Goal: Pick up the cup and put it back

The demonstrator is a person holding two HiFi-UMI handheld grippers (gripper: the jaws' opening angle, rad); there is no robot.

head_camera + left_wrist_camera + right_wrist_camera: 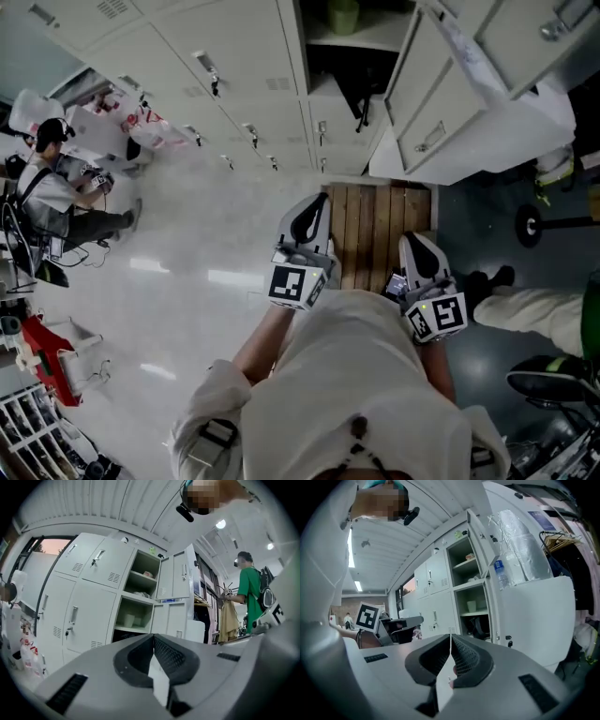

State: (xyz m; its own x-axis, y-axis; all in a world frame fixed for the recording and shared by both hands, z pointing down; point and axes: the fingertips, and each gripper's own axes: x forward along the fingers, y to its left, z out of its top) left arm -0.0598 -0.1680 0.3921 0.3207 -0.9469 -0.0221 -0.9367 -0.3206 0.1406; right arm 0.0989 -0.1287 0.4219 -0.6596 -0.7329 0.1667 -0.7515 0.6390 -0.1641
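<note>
Two pale cups (129, 619) stand on the lower shelf of an open locker (136, 603); the right gripper view shows one of them as a whitish cup (471, 605), small and far off. My left gripper (310, 216) is held out level over the floor, short of the locker, jaws shut with nothing between them. My right gripper (418, 247) is beside it, also shut and empty. In the gripper views the left gripper (153, 638) and right gripper (450, 637) show their pads pressed together. Both point towards the lockers.
A wooden board (380, 225) lies on the floor before the open locker. Open locker doors (441, 112) swing out at the right. A person sits at the left (56, 187); another in a green shirt (248, 590) stands at the right. Bags (141, 122) lie by the lockers.
</note>
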